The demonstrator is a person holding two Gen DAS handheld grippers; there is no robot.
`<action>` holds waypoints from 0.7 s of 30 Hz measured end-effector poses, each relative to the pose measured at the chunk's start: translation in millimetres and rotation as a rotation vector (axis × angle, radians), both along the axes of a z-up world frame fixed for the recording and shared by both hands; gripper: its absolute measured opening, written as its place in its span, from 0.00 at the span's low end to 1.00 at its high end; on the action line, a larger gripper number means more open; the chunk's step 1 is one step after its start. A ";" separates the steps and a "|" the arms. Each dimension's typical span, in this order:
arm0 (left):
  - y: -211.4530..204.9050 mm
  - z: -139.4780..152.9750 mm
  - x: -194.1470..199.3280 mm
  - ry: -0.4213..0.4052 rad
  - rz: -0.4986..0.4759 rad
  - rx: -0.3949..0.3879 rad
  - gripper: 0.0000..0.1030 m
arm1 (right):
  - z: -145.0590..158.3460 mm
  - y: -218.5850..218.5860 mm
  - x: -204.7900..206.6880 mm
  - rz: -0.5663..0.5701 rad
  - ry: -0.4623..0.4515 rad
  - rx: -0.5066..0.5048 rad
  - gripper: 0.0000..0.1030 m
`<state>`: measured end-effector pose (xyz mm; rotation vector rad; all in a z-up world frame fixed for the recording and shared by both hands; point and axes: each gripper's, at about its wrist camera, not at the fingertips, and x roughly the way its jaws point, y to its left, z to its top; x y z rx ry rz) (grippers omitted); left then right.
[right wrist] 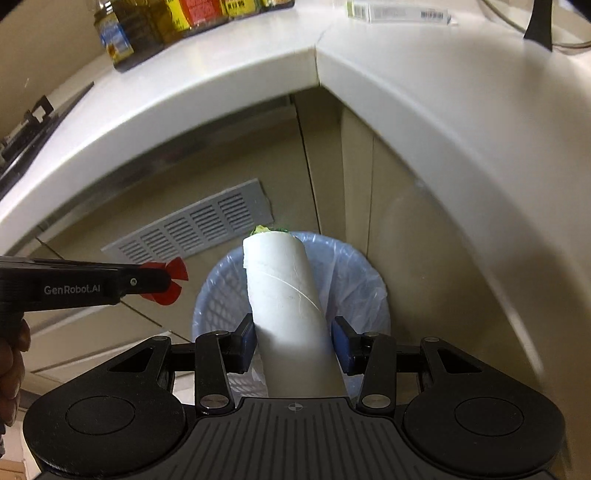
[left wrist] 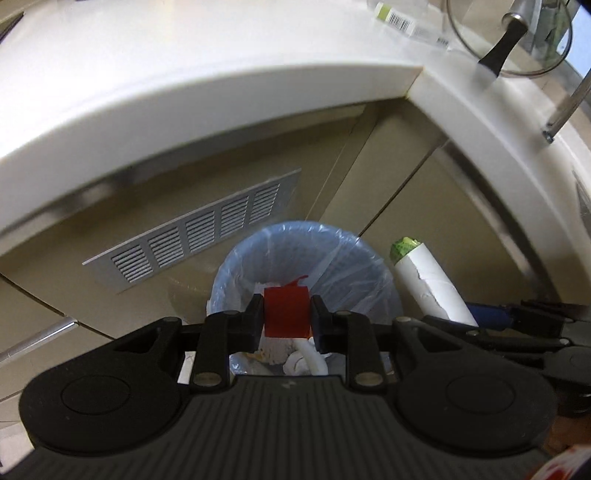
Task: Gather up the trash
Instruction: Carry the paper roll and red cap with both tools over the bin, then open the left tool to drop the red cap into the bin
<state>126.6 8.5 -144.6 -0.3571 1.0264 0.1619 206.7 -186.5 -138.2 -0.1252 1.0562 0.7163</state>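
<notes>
A blue mesh waste bin (left wrist: 354,258) lined with a clear bag stands on the floor in the cabinet corner, with white scraps inside. My left gripper (left wrist: 287,319) is shut on a red piece of wrapper (left wrist: 286,312), held right above the bin's mouth. My right gripper (right wrist: 293,345) is shut on a white cardboard tube (right wrist: 284,291) with green stuffing at its far end, pointing over the bin (right wrist: 218,306). In the left wrist view the tube (left wrist: 430,280) shows at the right of the bin. In the right wrist view the left gripper (right wrist: 159,282) holds the red wrapper (right wrist: 173,275) at the left.
A white L-shaped counter (left wrist: 221,92) overhangs the bin. A grey vent grille (left wrist: 192,236) sits in the beige cabinet front. A glass pot lid (left wrist: 509,40) and a small carton (right wrist: 399,13) lie on the counter, with bottles (right wrist: 122,33) at the back left.
</notes>
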 end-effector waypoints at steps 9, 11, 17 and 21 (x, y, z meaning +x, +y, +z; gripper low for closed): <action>1.1 -25.6 14.5 0.046 0.023 -0.011 0.22 | -23.1 9.2 11.5 0.011 0.014 -0.018 0.42; 1.9 -30.5 19.0 0.051 0.026 -0.015 0.22 | -28.2 9.9 14.0 0.012 0.018 -0.022 0.42; 2.1 -46.1 25.9 0.069 0.024 -0.022 0.22 | -38.8 9.4 18.5 0.008 0.033 -0.041 0.42; 2.1 -56.3 30.6 0.075 0.025 -0.030 0.22 | -46.5 15.1 22.1 -0.005 0.042 -0.052 0.42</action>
